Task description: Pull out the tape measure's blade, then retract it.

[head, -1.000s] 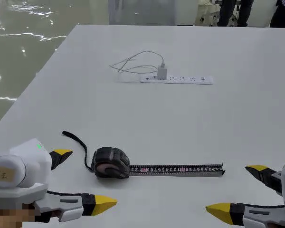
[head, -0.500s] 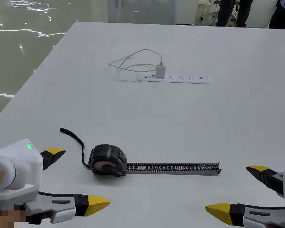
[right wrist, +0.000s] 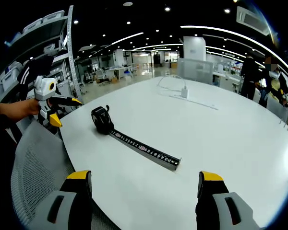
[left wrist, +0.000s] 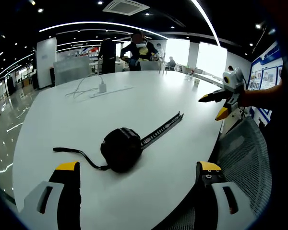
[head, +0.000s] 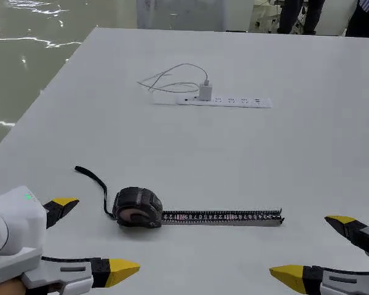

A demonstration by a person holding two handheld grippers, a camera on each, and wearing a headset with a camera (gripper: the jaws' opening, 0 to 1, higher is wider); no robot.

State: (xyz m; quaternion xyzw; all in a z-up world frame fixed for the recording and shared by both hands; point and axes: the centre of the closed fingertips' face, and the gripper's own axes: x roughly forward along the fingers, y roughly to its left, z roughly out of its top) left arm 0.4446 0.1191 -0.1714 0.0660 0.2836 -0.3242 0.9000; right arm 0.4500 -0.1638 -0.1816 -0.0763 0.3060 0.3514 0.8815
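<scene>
A black tape measure lies on the white table, its blade drawn out to the right and lying flat, its black strap trailing left. My left gripper stands open at the near left, apart from the case. My right gripper stands open at the near right, short of the blade's tip. The left gripper view has the tape measure and blade ahead of the yellow-tipped fingertips, with the right gripper beyond. In the right gripper view the blade runs to the case, the left gripper behind it.
A white power strip with a plugged charger and a looped white cable lies farther back on the table. The table's left edge drops to a shiny floor. People stand beyond the far edge.
Both grippers have drawn back a little toward me and outward. The tape measure and its extended blade lie as before; the head camera has shifted slightly.
</scene>
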